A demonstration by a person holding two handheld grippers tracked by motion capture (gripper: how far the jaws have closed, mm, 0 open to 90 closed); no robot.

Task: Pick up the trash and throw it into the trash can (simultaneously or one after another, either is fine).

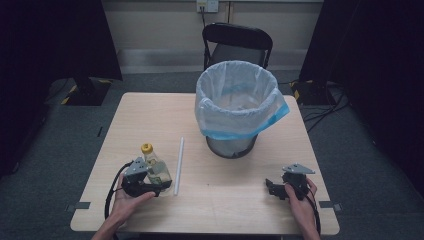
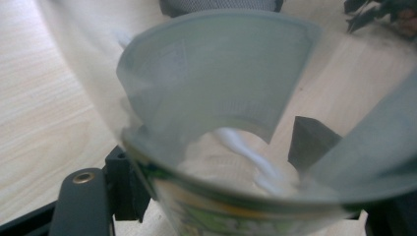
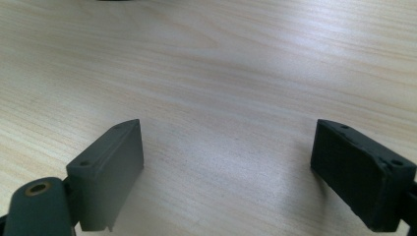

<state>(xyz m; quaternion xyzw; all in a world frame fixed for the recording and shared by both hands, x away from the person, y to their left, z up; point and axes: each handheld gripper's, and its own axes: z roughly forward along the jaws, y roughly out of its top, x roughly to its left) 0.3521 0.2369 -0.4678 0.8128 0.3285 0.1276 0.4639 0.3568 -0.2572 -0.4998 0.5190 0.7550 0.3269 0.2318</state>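
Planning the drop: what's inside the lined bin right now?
The bin has a white liner with a blue edge folded over its rim. The high view shows bare liner wall inside; the near rim hides the bottom, so anything lying there can't be seen.

Lab-like room (black curtains (image 1: 50, 35), taped floor (image 1: 80, 205)).

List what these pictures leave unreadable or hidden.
- Bottle label: too small in the high view, blurred at close range in the left gripper view.
- Bin contents: unclear through the liner in the high view.
- Left gripper jaw contact: hidden by the bottle.
- Chair seat: behind the bin.
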